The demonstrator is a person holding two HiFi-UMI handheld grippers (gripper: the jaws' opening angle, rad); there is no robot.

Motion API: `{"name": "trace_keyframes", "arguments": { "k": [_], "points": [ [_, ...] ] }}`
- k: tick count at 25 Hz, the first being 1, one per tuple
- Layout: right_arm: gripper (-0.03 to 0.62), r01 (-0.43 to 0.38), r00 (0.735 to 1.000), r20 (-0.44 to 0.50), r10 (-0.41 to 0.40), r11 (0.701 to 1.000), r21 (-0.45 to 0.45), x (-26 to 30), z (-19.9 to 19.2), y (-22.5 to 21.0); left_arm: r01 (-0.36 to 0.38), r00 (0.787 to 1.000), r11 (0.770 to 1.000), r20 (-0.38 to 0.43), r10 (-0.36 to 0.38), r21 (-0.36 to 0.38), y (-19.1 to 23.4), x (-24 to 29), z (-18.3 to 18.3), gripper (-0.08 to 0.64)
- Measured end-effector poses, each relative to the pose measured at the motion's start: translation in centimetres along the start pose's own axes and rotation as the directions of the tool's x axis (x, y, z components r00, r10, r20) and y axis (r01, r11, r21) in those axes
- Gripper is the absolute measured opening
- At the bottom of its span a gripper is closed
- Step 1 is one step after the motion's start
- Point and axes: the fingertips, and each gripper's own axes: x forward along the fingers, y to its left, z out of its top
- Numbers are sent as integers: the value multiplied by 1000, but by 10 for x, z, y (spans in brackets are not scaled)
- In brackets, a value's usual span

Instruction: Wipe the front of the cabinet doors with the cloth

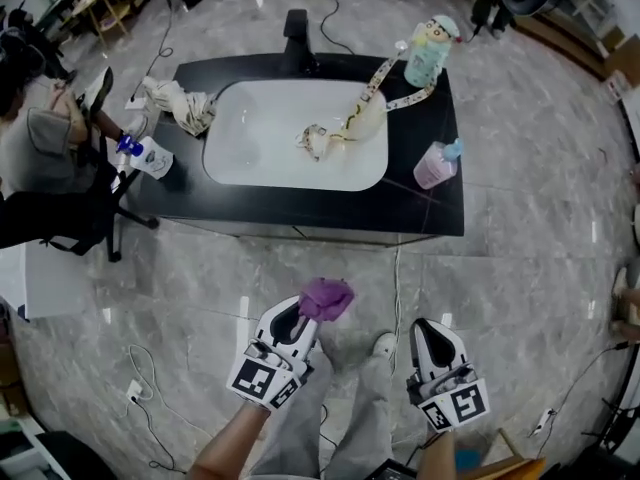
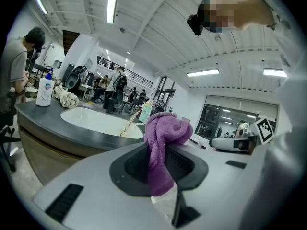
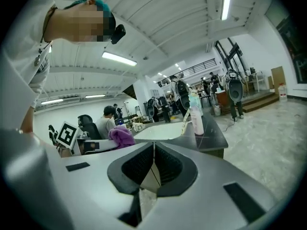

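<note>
Left gripper view — the left gripper (image 2: 160, 164) has its jaws clamped on a crumpled purple terry cloth (image 2: 163, 135), which is bunched above the pads. Right gripper (image 3: 153, 164): jaws pressed together, empty. Head view — both are over the grey marble floor (image 1: 520, 258), near the black-topped cabinet with a white basin (image 1: 300, 206), seemingly clear of it.

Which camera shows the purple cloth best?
The left gripper view: the cloth sits close up, pinched in the left gripper. The head view shows a small bunch; the right gripper view, a distant scrap.

End of cloth (image 2: 164, 134) unseen inside left gripper (image 2: 161, 168)
</note>
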Motion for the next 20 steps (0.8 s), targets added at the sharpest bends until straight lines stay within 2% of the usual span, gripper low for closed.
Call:
{"name": "trace_keyframes", "arguments": {
  "k": [6, 9, 14, 17, 20],
  "points": [
    [29, -5, 1000, -19, 6, 999, 52, 4, -56, -40, 32, 999, 999, -14, -32, 18, -14, 48, -49, 77],
    [29, -8, 999, -37, 9, 999, 41, -6, -77, -61, 25, 999, 1000, -23, -25, -10, -32, 69, -79, 77],
    [29, 13, 998, -55, -8, 995, 97, -25, -112, -106, 26, 999, 998, -25, -27, -62, -67, 112, -126, 77],
    [29, 5, 998, -66, 2, 995, 101, -25, -137, -130, 20, 1000, 998, -10, -20, -66, -75, 143, -148, 77],
    [29, -9, 994, -104, 21, 993, 121, -28, -161, -142, 4, 1000, 996, -28, -6, -92, -80, 166, -169, 77]
  ]
}}
